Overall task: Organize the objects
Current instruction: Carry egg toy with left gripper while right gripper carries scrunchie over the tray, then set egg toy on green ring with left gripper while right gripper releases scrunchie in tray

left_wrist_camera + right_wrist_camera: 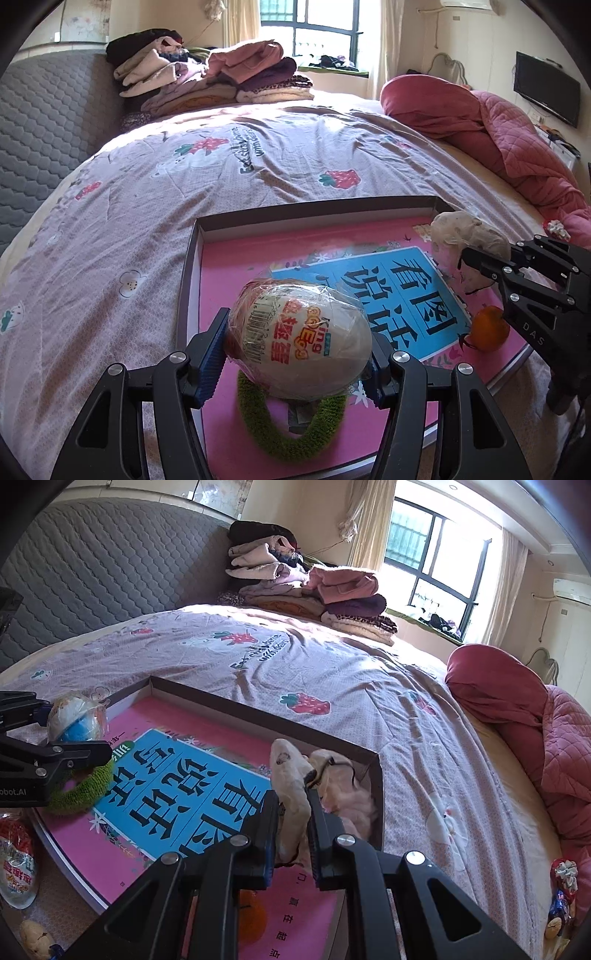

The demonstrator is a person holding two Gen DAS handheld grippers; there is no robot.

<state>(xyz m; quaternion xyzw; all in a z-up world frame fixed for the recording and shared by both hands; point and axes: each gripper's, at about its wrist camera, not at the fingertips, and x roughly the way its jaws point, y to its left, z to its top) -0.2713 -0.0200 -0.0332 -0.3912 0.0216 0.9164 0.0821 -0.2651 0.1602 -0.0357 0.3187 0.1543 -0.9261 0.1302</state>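
A white egg-shaped toy [301, 338] in crinkled clear wrap, printed with a barcode and red lettering, is lying sideways above the shallow pink-lined box [236, 273], over a fuzzy green ring [291, 439]. A limp cream cloth toy [293, 805] is hanging over the box's far corner. A small orange [489, 328] is sitting inside.

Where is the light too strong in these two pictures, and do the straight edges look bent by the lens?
Left wrist view: the window is washed out, and the far bedspread glares; the box rim bows. Right wrist view: the window is blown out too, sunlight streaks the bedspread, and dark lens corners frame the picture.
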